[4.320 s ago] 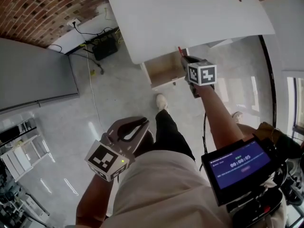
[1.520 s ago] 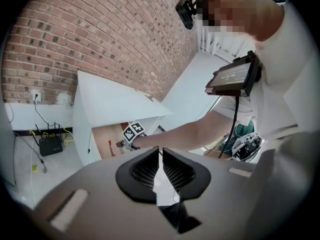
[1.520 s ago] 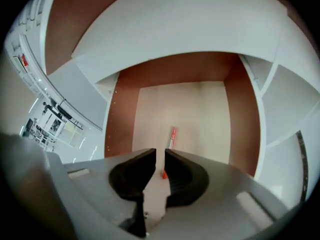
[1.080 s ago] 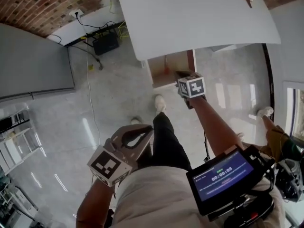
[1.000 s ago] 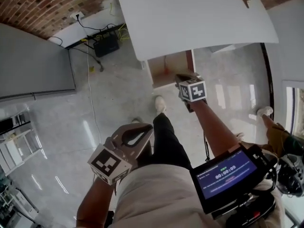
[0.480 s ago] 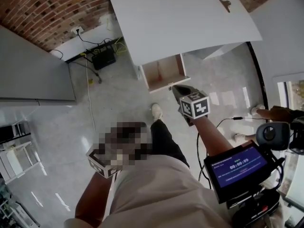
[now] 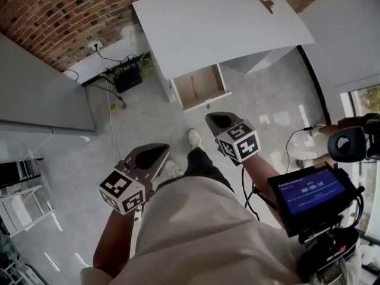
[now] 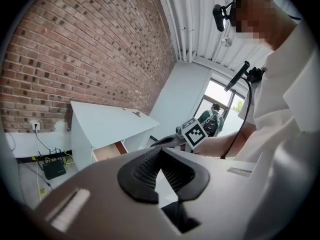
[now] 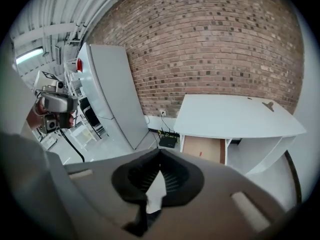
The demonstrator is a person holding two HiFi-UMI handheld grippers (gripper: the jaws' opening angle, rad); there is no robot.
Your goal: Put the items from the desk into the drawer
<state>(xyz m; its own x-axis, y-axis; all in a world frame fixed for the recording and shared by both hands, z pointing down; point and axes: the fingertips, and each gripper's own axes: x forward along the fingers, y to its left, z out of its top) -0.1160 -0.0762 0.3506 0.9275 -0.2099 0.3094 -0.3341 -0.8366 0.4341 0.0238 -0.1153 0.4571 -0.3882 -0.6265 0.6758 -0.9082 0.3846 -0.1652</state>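
Left gripper (image 8: 160,150): tongs pressed together, empty, held low and well short of the white rectangular tabletop (image 7: 202,28). Open light-wood drawer (image 7: 208,85) sticks out below the tabletop's near edge by the left corner. Right gripper (image 9: 160,155): tongs pressed together, nothing pinched. Small dark flat clip-like item (image 7: 265,4) lies near the far right corner. Probably light and stiff, may skid on the smooth top; pinch across its narrow middle.

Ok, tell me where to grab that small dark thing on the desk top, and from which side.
Come down from above: the small dark thing lies flat on the white desk, near its far right corner, with nothing close beside it. Pinch across its narrow stem, though its exact shape is too small to tell.
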